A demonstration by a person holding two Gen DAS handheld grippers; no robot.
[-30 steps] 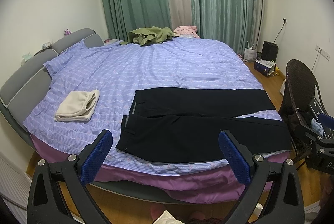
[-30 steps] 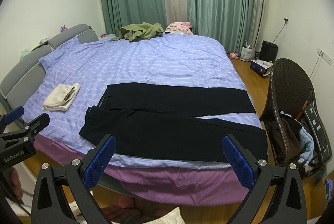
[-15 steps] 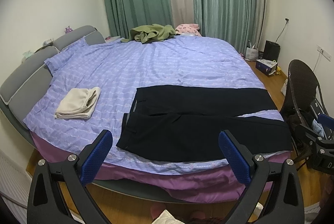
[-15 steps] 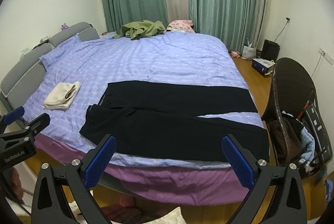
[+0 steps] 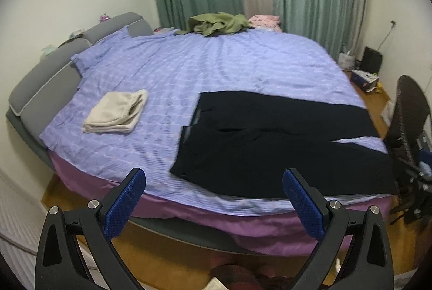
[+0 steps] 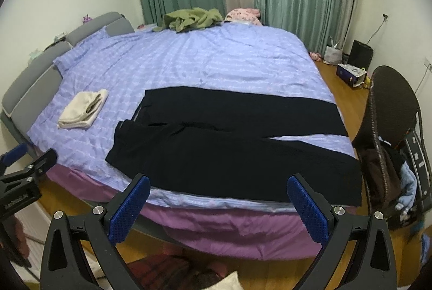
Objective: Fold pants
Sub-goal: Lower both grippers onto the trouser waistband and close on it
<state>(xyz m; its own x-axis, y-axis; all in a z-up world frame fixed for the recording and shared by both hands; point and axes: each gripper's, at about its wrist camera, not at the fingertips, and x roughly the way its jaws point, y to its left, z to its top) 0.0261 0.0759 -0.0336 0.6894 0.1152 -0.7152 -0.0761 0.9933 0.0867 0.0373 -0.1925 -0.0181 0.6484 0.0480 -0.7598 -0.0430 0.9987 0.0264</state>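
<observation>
Black pants (image 5: 272, 144) lie flat on the near side of a bed with a purple striped cover (image 5: 216, 68), waist to the left, both legs stretched to the right; they also show in the right wrist view (image 6: 232, 144). My left gripper (image 5: 214, 198) is open and empty, held off the bed's near edge, below the waist end. My right gripper (image 6: 218, 203) is open and empty, off the near edge below the nearer leg. The left gripper also shows at the left edge of the right wrist view (image 6: 21, 176).
A folded cream garment (image 5: 116, 111) lies left of the pants. A green garment (image 5: 218, 23) and a pink one (image 5: 263, 21) sit at the far side. A dark wicker chair (image 6: 388, 111) with clothes stands right of the bed. Boxes (image 6: 351, 72) stand on the wooden floor.
Both grippers have moved a little closer to the bed, and the view has tilted slightly downward. The pants have not moved. Both grippers stay open.
</observation>
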